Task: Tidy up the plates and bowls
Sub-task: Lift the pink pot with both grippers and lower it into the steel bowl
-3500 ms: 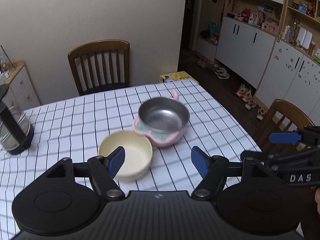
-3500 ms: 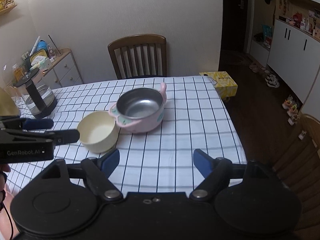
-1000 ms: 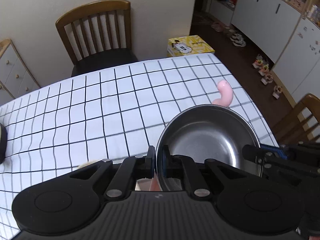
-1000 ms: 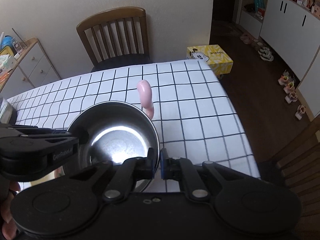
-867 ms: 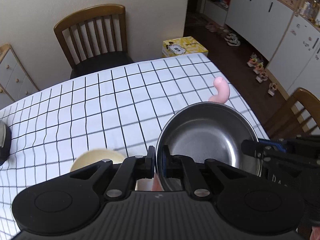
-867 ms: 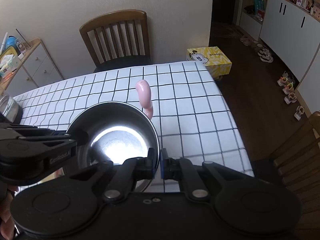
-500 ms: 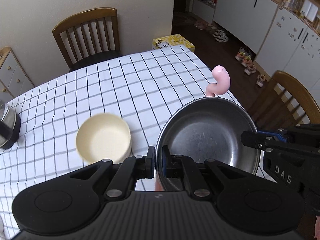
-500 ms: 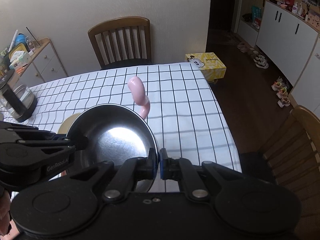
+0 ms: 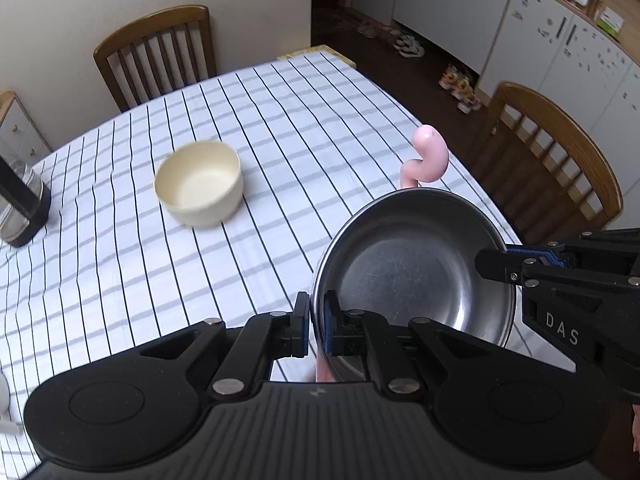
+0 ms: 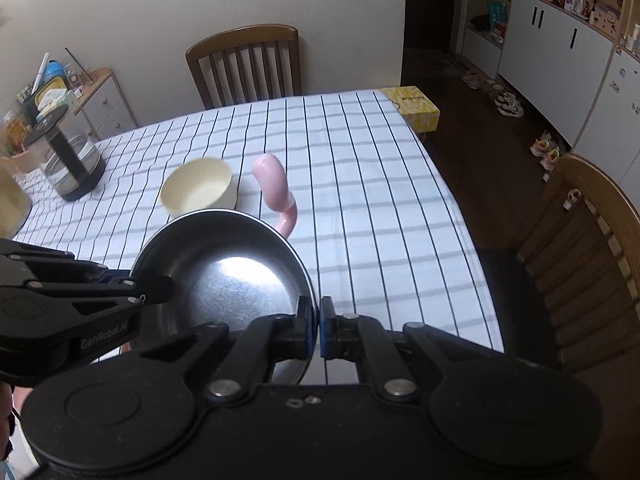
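A steel-lined pink bowl with a curled pink handle is held in the air above the table. My left gripper is shut on its left rim. My right gripper is shut on its right rim and shows in the left wrist view. The bowl also shows in the right wrist view, with the left gripper at its left rim. A cream bowl stands alone on the checked tablecloth, beyond and left of the held bowl; it also shows in the right wrist view.
A glass kettle stands at the table's far left. One wooden chair is at the far side, another at the right side. A yellow box lies on the floor past the table corner. White cabinets line the right wall.
Both grippers closed on the pink bowl's rim and have lifted it off the table, up and back to the right. The cream bowl stays put and now appears farther away.
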Action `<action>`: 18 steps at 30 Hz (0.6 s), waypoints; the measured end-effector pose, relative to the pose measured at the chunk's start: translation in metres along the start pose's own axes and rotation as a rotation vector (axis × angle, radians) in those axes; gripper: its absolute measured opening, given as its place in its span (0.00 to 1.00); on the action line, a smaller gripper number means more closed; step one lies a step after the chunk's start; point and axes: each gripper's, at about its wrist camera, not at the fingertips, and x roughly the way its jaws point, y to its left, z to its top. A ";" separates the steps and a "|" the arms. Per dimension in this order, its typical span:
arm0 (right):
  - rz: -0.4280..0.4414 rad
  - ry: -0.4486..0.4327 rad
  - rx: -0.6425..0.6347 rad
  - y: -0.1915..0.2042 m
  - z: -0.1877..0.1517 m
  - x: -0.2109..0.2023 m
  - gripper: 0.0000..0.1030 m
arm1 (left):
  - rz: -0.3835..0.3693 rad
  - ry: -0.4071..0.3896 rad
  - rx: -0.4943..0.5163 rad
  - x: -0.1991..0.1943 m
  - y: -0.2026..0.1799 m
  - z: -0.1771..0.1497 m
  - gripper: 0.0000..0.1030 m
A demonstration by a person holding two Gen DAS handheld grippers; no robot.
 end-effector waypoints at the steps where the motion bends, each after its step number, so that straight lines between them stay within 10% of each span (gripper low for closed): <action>1: 0.000 0.003 0.004 0.001 -0.007 -0.003 0.05 | -0.003 0.006 0.003 -0.002 -0.001 -0.007 0.06; 18: -0.005 0.132 0.040 0.016 -0.103 -0.001 0.05 | -0.025 0.129 -0.008 0.017 -0.013 -0.097 0.06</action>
